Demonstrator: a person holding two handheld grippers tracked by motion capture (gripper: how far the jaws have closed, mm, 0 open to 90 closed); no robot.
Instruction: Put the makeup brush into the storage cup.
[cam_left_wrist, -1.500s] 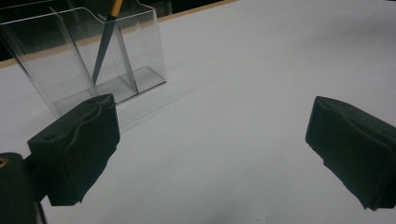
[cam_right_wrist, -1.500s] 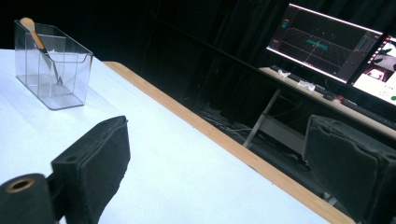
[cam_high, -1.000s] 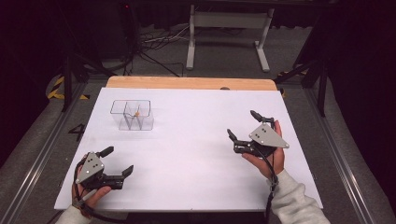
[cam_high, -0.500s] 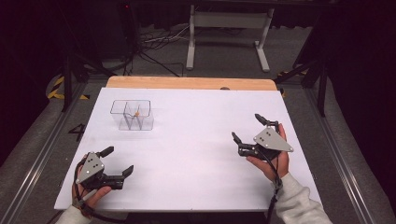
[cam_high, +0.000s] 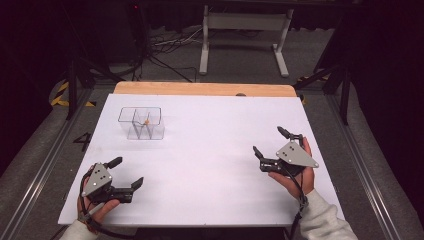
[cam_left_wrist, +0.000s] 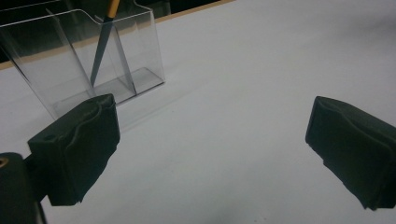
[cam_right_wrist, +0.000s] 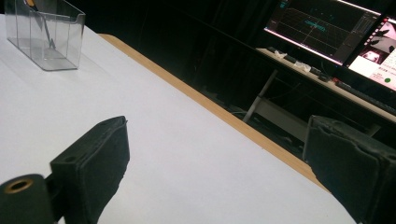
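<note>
A clear plastic organiser box (cam_high: 141, 123) with dividers stands at the back left of the white table (cam_high: 210, 135). A pencil-like stick with an orange top (cam_left_wrist: 105, 35) leans inside it. My left gripper (cam_high: 126, 172) rests open at the front left corner, with nothing between its jaws. In the left gripper view the box (cam_left_wrist: 84, 60) is just ahead of the left jaw. My right gripper (cam_high: 270, 141) is held open at the right side, empty, well away from the box. The right gripper view has the box (cam_right_wrist: 44, 32) far off at upper left.
A wooden strip (cam_high: 205, 89) runs along the table's far edge. Beyond it are a white stand (cam_high: 242, 25) and cables (cam_high: 165, 45) on the floor. Lit monitors (cam_right_wrist: 336, 32) sit on a desk past the table edge in the right gripper view.
My right gripper has drifted back toward the person and slightly down the table. The left gripper has stayed in place.
</note>
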